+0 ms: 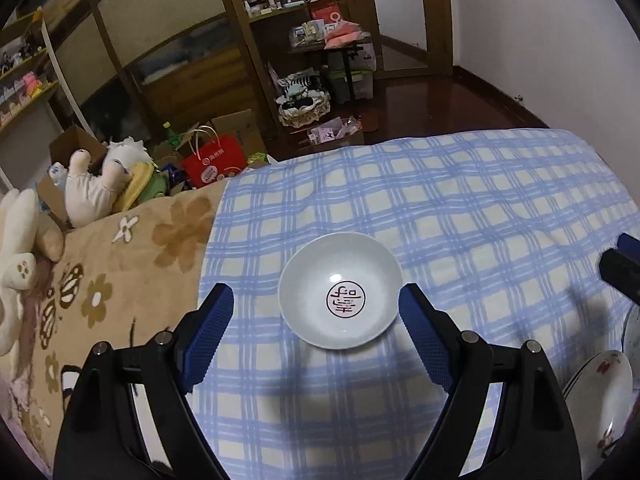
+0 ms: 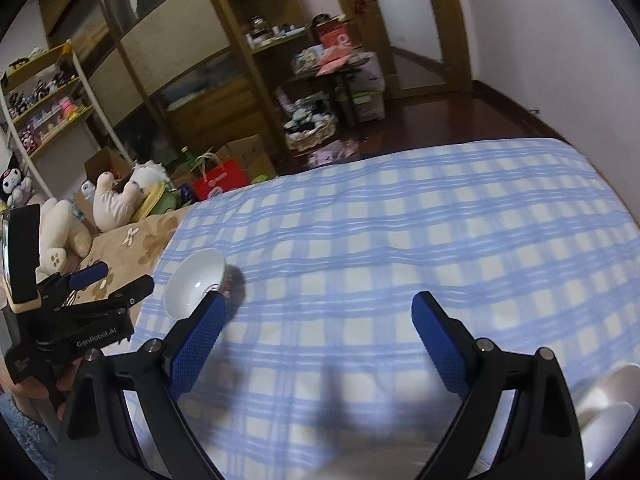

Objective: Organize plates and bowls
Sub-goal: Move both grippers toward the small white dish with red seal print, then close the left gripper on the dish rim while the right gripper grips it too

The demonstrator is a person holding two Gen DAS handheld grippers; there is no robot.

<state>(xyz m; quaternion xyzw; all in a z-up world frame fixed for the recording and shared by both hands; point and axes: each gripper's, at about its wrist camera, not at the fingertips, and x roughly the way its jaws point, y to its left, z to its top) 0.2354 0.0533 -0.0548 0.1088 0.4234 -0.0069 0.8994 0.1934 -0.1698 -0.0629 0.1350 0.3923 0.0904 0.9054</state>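
From my left wrist view, the left hand-held gripper (image 1: 316, 308) stands spread wide with nothing between its pads, and the white bowl (image 1: 340, 290) with the red seal mark sits upright on the blue checked cloth (image 1: 480, 208) right between the fingertips, at twelve o'clock from me. I judge the spread is kept wide so the fingers can pass either side of the rim. At four o'clock, cut by the frame's edge, lie floral plates (image 1: 600, 392), probably the stack this bowl belongs near. The right hand-held gripper (image 2: 320, 316) is likewise spread and empty, hanging over bare cloth; the same bowl appears at its ten o'clock, just beyond its left finger. Something pale and blurred lies at its four o'clock; I cannot tell what. The cloth ends just left of the bowl, at nine o'clock, where a brown flowered blanket (image 1: 120, 264) begins, so I have little margin there. Toward one and two o'clock the cloth runs open and flat, giving good room for moving.
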